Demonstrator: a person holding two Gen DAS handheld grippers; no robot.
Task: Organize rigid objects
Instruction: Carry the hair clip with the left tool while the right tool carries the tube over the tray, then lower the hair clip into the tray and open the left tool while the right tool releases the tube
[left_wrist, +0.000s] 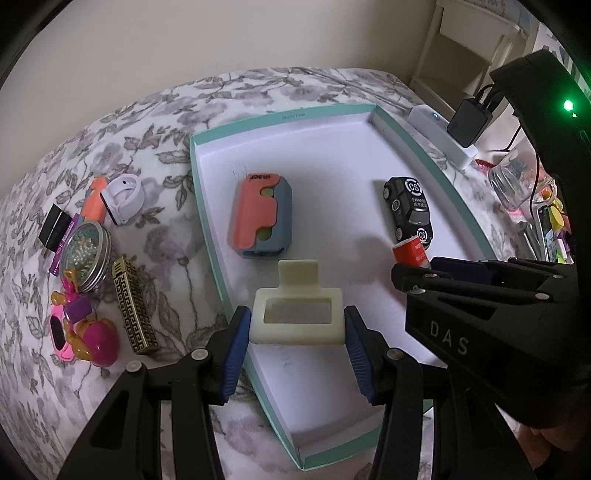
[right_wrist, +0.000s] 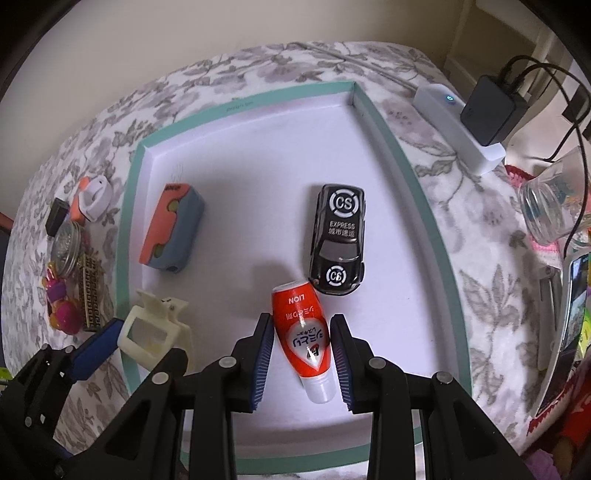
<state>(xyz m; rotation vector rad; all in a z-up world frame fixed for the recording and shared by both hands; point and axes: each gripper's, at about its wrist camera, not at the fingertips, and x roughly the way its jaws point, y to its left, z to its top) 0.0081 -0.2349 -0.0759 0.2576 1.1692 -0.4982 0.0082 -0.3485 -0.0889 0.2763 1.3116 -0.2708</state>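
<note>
While both claws hang over the tray (left_wrist: 207, 206) on the bed, the left claw (left_wrist: 295, 339) pinches a stiff, light cream clip (left_wrist: 297, 314) by its flat sides; the right claw (right_wrist: 301, 354) grips a slick red tube (right_wrist: 303, 325) mid-body, likely prone to swivelling.

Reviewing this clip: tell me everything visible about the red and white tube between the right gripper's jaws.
The red and white tube is a small glossy plastic squeeze tube with a red body, a white teardrop label, "LION" lettering and a clear cap end toward the camera. It sits between the blue pads of the right gripper, tilted slightly, its far end close to the black toy car. It is over the white floor of the teal-rimmed tray; whether it rests on that floor cannot be told.
</note>
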